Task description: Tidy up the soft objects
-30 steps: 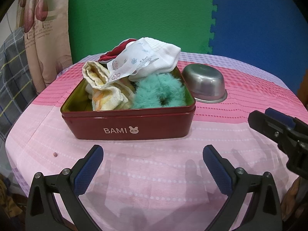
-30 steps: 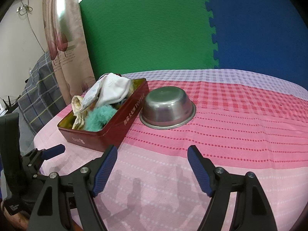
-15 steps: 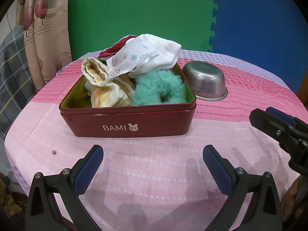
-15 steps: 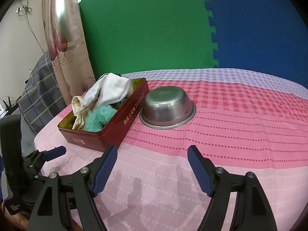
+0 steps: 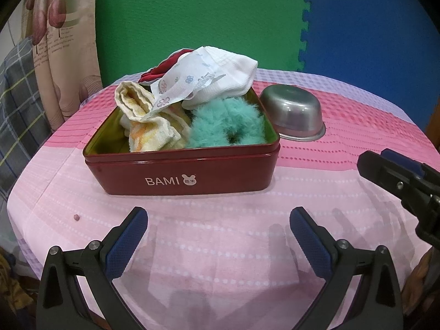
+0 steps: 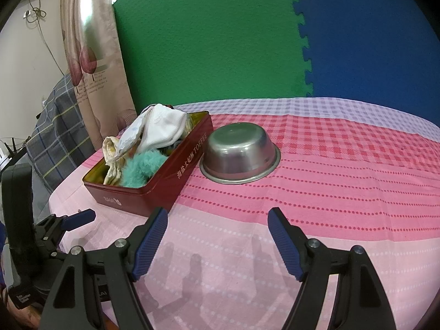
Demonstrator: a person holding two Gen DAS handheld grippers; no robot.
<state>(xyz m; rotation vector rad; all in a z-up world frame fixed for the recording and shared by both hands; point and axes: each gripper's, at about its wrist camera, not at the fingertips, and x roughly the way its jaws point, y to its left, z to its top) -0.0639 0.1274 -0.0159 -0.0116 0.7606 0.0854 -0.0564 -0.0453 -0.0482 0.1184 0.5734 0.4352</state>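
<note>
A dark red BAMI tin (image 5: 181,177) (image 6: 165,184) stands on the pink tablecloth, filled with soft things: a teal fluffy scrunchie (image 5: 225,126) (image 6: 140,167), a yellow-white cloth (image 5: 145,121), a white sock (image 5: 228,82) (image 6: 162,129), a floral tissue pack (image 5: 187,82) and a red cloth (image 5: 165,67) behind. My left gripper (image 5: 218,220) is open and empty in front of the tin. My right gripper (image 6: 217,220) is open and empty, to the right of the tin's near corner.
An upturned steel bowl (image 5: 293,115) (image 6: 239,154) sits right of the tin. The table's left edge (image 5: 16,192) drops toward a plaid cushion (image 6: 52,137) and a curtain. Green and blue foam mats form the back wall.
My left gripper has drifted slightly closer and left, so the tin sits a little lower and nearer in view. The right gripper has barely moved. Both stay open.
</note>
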